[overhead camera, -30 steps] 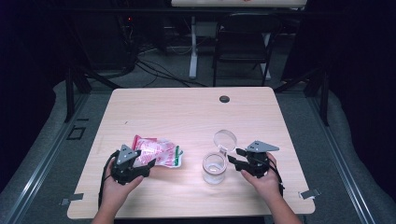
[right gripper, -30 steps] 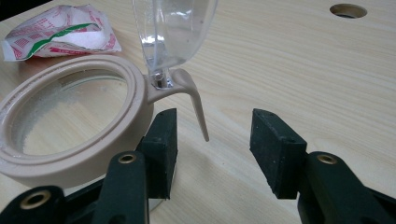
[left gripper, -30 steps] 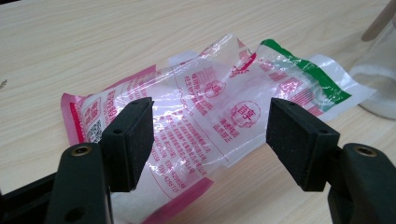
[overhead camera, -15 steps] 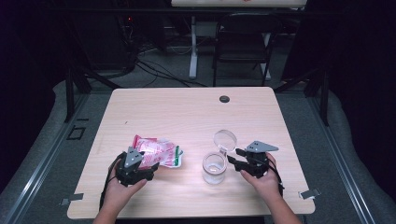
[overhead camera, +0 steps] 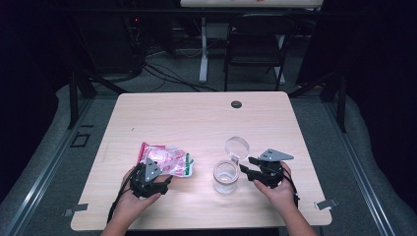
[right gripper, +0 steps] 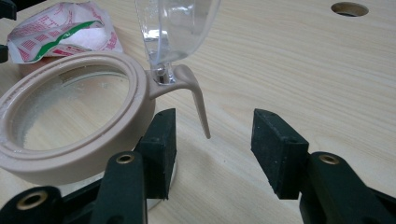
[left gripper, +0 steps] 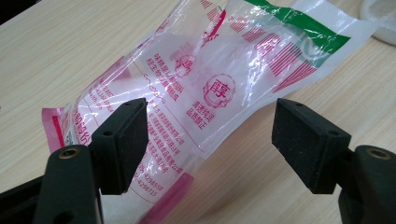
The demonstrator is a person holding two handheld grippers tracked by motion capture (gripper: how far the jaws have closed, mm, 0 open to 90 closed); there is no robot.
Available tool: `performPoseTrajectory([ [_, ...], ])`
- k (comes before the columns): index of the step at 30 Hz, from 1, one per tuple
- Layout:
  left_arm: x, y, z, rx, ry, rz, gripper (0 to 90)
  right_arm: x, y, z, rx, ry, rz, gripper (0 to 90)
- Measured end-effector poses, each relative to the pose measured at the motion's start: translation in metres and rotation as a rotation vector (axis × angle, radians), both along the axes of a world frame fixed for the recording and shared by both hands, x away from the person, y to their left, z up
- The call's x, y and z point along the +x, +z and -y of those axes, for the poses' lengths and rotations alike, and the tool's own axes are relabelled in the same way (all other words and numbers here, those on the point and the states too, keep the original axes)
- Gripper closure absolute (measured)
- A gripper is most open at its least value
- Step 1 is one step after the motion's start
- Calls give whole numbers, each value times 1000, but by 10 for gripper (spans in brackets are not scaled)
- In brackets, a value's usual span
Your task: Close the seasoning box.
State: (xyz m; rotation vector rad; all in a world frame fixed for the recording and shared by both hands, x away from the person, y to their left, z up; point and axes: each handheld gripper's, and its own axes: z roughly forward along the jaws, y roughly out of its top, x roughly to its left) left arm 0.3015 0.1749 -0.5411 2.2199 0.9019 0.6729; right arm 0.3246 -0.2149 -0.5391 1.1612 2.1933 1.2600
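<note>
The left hand-held gripper [left gripper: 210,140] has its jaws spread wide, having just been opening, and the clear plastic packet [left gripper: 205,88] with pink and green print lies between them without either pad pressing on it. From above, this left hand-held gripper [overhead camera: 150,178] sits at the near edge of the packet [overhead camera: 169,160], which rests flat on the worktop left of centre.

The right hand-held gripper [right gripper: 212,149] also stands open, its jaws set around the thin beige tab of the jar's hinged lid clasp, gripping nothing. The glass jar [right gripper: 70,121] with its beige rim is just beside the left-hand jaw of that view, and its clear lid [right gripper: 175,23] stands tipped up behind the rim. In the high view the right hand-held gripper [overhead camera: 255,169] lies just right of the jar [overhead camera: 226,176], with the lid [overhead camera: 237,146] swung open behind it.

The worktop [overhead camera: 196,118] is pale wood-grain laminate (a round cable hole [overhead camera: 236,104] sits near its far edge). Around it the floor is grey carpet, with a dark metal frame rail running along each side. Beyond the far edge stand a black folding chair [overhead camera: 255,49] and a white table leg [overhead camera: 203,49], with black cables trailing across the floor in a dim room.
</note>
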Motion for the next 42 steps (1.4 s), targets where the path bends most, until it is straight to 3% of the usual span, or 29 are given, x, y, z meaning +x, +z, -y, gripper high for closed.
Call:
performPoseTrajectory([
  [3,0,-1,3,17,-21,-3,276,-1,0,2,8,-3,0,504],
  [7,2,-4,8,77,9,13,289,-2,0,4,13,-13,5,504],
  [18,9,-10,19,192,-4,67,409,-9,0,9,4,-26,16,501],
  [26,16,-14,20,181,30,62,446,-12,0,11,-5,-28,13,499],
  [31,22,-17,22,211,43,67,458,-15,0,13,-3,-37,23,498],
  [42,33,-19,25,176,70,31,461,-22,-1,20,-8,-57,29,495],
])
